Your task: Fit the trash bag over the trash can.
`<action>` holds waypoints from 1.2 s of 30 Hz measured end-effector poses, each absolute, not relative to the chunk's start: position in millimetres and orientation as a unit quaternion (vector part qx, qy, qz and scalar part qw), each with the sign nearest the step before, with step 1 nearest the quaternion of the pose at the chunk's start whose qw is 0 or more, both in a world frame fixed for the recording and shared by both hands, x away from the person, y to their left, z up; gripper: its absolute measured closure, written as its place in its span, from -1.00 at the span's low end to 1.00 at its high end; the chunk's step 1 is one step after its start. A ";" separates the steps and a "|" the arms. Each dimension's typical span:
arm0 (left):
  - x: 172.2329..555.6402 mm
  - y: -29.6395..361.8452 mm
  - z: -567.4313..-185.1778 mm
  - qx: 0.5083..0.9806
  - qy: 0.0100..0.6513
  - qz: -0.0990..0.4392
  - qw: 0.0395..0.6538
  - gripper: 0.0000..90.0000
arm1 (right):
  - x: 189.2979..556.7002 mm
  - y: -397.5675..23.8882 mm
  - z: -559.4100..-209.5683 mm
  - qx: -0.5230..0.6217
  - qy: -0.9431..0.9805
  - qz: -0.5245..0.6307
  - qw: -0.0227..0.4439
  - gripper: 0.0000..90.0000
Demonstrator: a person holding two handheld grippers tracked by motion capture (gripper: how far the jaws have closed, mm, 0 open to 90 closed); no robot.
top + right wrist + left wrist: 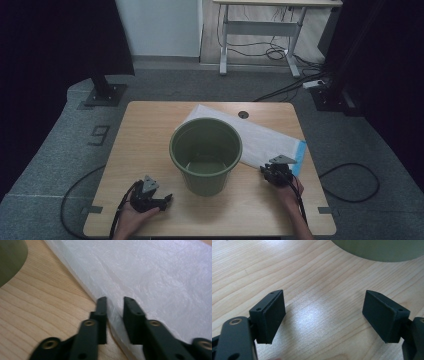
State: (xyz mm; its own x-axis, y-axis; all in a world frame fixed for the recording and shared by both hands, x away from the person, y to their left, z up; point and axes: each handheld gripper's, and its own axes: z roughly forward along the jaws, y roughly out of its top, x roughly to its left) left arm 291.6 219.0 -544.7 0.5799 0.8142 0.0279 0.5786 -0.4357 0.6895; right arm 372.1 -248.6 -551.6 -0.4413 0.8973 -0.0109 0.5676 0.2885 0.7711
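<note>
Right gripper [115, 305] at four o'clock from the green bucket [205, 155], jaws nearly closed over the white bag's [155, 277] edge; left gripper [324, 315] jaws wide, empty.

desk [150, 130]: light wood, round hole near far edge | on it: green bucket [205, 155] upright at centre; white plastic bag [260, 140] flat behind and right of bucket

I see the white plastic bag [260, 140] lying flat just behind and to the right of the green bucket [205, 155], its near edge slightly raised.
</note>
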 end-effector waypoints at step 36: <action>295.3 227.9 -545.0 0.824 0.434 0.158 0.329 -0.62 | 363.7 -171.5 -539.6 0.408 0.794 0.393 0.219 0.10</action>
State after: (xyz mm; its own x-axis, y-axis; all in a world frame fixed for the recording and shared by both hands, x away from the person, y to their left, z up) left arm 295.3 227.9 -545.0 0.5734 0.8189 -0.0247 0.6107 -0.4072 0.6792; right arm 363.7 -171.5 -539.6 -0.5703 0.8210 -0.0274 0.4759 0.3574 0.8036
